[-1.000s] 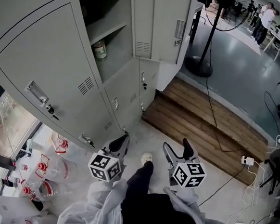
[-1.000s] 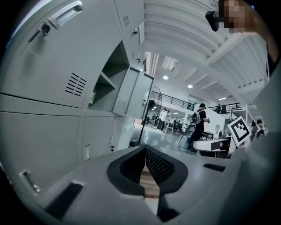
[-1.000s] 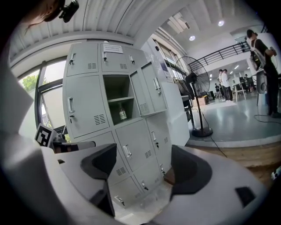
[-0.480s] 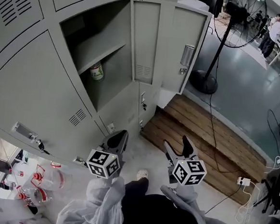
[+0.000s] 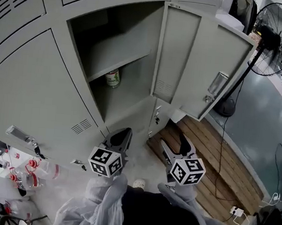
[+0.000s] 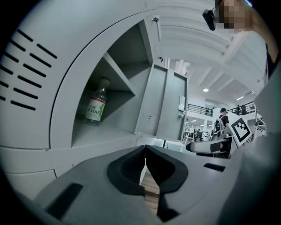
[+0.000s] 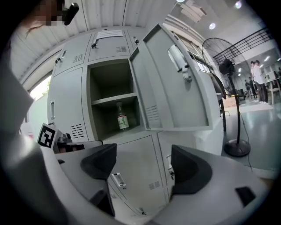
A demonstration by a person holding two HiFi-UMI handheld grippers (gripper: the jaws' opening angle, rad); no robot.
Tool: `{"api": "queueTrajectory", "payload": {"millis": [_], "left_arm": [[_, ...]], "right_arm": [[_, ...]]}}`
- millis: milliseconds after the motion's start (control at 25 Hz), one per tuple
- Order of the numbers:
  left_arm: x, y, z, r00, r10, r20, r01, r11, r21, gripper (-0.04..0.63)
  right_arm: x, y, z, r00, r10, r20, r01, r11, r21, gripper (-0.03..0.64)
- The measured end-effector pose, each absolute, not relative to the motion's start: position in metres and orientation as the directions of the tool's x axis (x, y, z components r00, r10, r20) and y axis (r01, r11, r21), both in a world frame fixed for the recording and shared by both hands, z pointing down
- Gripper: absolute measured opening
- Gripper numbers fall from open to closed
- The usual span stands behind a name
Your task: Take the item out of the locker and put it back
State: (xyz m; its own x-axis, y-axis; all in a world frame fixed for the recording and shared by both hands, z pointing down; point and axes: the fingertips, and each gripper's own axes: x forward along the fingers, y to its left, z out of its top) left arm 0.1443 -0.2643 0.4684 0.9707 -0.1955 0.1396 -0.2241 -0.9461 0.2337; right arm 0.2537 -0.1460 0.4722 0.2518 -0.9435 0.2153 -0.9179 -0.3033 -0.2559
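Jaws are sitting together on the left gripper point(image 5: 123, 135), apart on the right gripper point(image 5: 175, 145); a drink bottle point(image 5: 113, 78) is standing in the open locker point(image 5: 133, 87).

Wooden step platform point(image 5: 214, 164) on the R, white power strip point(image 5: 235, 210) near its lower end. Pedestal fan point(image 5: 272, 42) beyond, standing on glossy grey-blue floor point(image 5: 261, 129). Ceiling spots point(image 7: 212, 26) lit. Clear jugs w/ red caps point(image 5: 27, 171) bottom L.

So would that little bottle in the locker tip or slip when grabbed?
The bottle stands upright, tall and narrow, so a nudge could probably topple it. Its round body would likely roll once down. Its clear sides look smooth, so perhaps slippery.
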Motion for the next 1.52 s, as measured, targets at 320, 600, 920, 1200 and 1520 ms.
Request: {"api": "queueTrajectory", "payload": {"millis": [320, 600, 920, 1200, 1520], "left_arm": [[0.108, -0.284, 0.478, 0.92, -0.355, 0.167, -0.387, -0.892, 0.233, 0.008], [0.072, -0.302, 0.47, 0.795, -0.59, 0.144, -0.606, -0.758, 0.239, 0.008], [0.055, -0.296, 0.457, 0.616, -0.775, 0.141, -0.78, -0.575, 0.247, 0.008], [0.042, -0.284, 0.448, 0.479, -0.868, 0.13, -0.864, -0.44, 0.242, 0.008], [0.021, -0.278, 0.444, 0.376, -0.916, 0.137, -0.911, -0.339, 0.237, 0.008]], "right_arm": [[0.22, -0.228, 0.469, -0.031, -0.981, 0.193, -0.964, -0.022, -0.265, 0.372], [0.192, -0.29, 0.429, -0.292, -0.949, 0.118, -0.941, 0.263, -0.213, 0.371], [0.199, -0.331, 0.403, -0.381, -0.917, 0.12, -0.918, 0.359, -0.168, 0.372], [0.201, -0.375, 0.393, -0.397, -0.909, 0.127, -0.916, 0.383, -0.123, 0.372], [0.208, -0.444, 0.392, -0.338, -0.931, 0.14, -0.941, 0.332, -0.06, 0.372]]}}
